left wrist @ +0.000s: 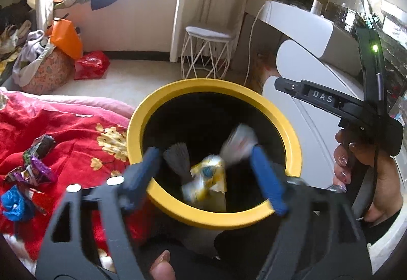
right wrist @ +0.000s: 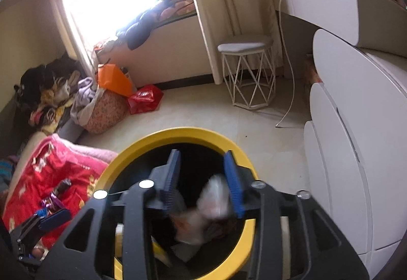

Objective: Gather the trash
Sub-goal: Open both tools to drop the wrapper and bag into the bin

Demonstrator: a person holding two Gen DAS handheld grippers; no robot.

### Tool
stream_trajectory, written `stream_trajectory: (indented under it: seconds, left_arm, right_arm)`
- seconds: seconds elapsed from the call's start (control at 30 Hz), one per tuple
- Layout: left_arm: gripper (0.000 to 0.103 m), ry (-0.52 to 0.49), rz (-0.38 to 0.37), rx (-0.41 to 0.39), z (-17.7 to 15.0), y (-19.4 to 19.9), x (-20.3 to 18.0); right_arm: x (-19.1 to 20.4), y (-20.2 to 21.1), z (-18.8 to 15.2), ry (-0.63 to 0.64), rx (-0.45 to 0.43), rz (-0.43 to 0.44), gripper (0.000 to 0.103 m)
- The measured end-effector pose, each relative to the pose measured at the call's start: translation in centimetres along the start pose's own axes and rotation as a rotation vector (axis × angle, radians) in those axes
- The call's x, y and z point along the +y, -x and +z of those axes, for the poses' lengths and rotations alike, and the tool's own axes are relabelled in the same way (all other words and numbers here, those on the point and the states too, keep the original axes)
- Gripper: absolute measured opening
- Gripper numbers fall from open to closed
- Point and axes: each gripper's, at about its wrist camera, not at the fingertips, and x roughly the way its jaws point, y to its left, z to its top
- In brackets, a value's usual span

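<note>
A: Both over the bin (left wrist: 295,147)?
B: Yes. Left tool (left wrist: 203,165) hung above the yellow rim, fingers spread wide, nothing pinched. Blurred yellow-white wrapper (left wrist: 206,178) between and below the fingers, inside the black mouth; looked to be dropping, though hard to say through the blur.
A: And the right tool (right wrist: 202,182)?
B: Also over the bin (right wrist: 127,150), fingers apart. Pale crumpled scrap (right wrist: 216,198) against the inner face of its right finger; touching or just released, could not tell. Nothing clamped across both pads.
A: Anything already in there?
B: Pale and dark bits further down below the right tool, too smeared to name.
A: What was left, then?
B: Plenty. Off to the left of the left tool, on the red bedspread (left wrist: 63,127): purple wrappers (left wrist: 35,170), a dark foil packet (left wrist: 42,145), a blue wad (left wrist: 15,206). All well apart from the bin, untouched.
A: So roughly partway?
B: Seemed so. A couple of pieces binned, several on the bed to fetch.
</note>
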Motion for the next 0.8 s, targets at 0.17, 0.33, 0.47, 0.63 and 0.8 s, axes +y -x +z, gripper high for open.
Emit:
stream_trajectory:
  seconds: [0.17,0.33,0.47,0.63,0.8]
  left_arm:
    - [0.092,0.016,0.039,-0.027,-0.1,1.4,0.1]
    - [0.092,0.025,0.078,-0.057,-0.1,3.0,0.5]
    - [0.092,0.03,0.105,-0.082,-0.2,4.3,1.0]
    - [0.092,0.066,0.128,-0.11,-0.4,6.1,2.3]
    - [0.092,0.1,0.155,-0.132,-0.5,7.4,3.5]
  right_arm:
    - [0.0,0.4,0.3,-0.011,-0.017,0.002,0.054]
    - [0.9,0.9,0.4,0.013,-0.028,0.017,0.061]
    - [1.7,1.6,0.5,0.035,-0.05,0.04,0.063]
    - [2.9,2.8,0.8,0.056,-0.074,0.074,0.067]
    - [4.5,3.7,0.9,0.084,-0.089,0.103,0.071]
